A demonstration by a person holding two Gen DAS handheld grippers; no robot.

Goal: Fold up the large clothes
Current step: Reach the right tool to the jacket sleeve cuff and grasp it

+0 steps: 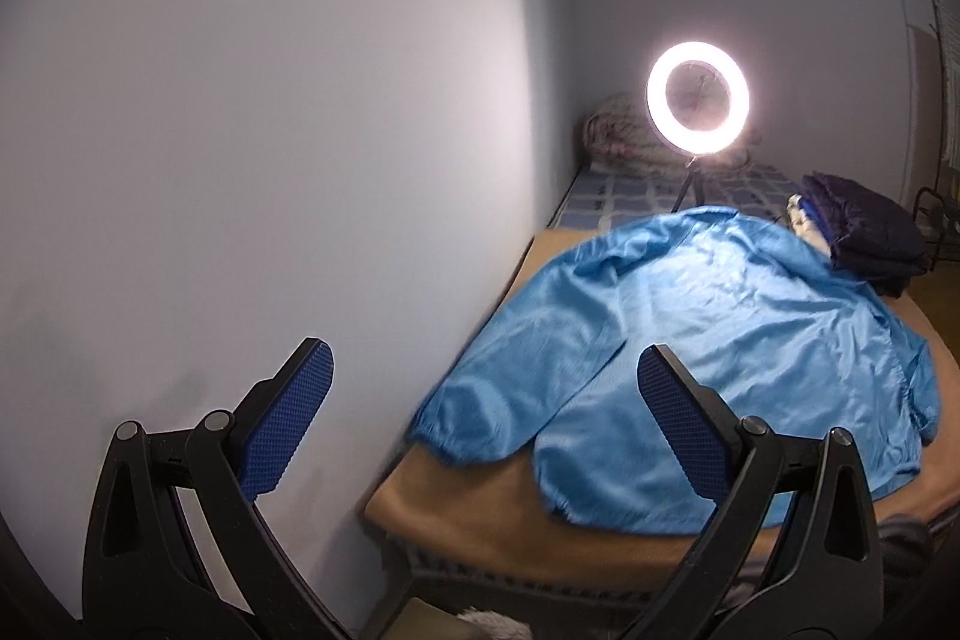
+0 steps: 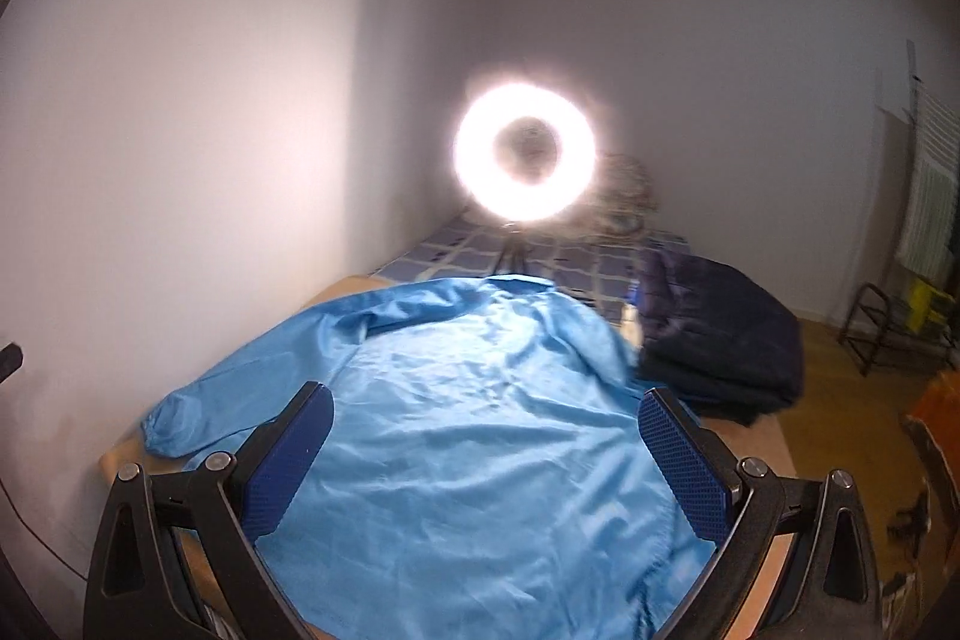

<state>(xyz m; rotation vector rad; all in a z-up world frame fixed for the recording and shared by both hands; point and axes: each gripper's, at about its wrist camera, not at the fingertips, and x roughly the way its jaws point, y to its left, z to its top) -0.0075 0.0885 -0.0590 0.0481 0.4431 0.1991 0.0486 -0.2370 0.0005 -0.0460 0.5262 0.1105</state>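
Both sets of tongs hang in the air above the near end of the bed, and both are spread wide with nothing between their blue pads. The left tongs (image 1: 485, 421) sit off toward the white wall (image 1: 240, 130), angled across the bed's near left corner, clear of the cloth. The right tongs (image 2: 485, 451) hover squarely over the lower part of the blue jacket (image 2: 468, 430), again apart from the fabric. That jacket (image 1: 720, 340) is the big item here: shiny, light blue, laid out flat and wrinkled on a tan blanket (image 1: 468, 508) that covers the near part of the bed. Its collar end points away toward the far wall, its hem lies nearest the tongs, and one sleeve with a gathered cuff stretches out toward the wall side, the cuff resting close to the blanket's edge. Just beside the jacket's far right shoulder sits a stack of dark folded clothes (image 2: 720, 334), touching or nearly touching it. Beyond the jacket, a checked blue bedsheet (image 2: 480, 250) shows, and on it stands a glaring ring light (image 2: 525, 151) on a small tripod. Behind the light, in the corner, there is a bundled patterned quilt (image 1: 618, 136), blurred by the glare.
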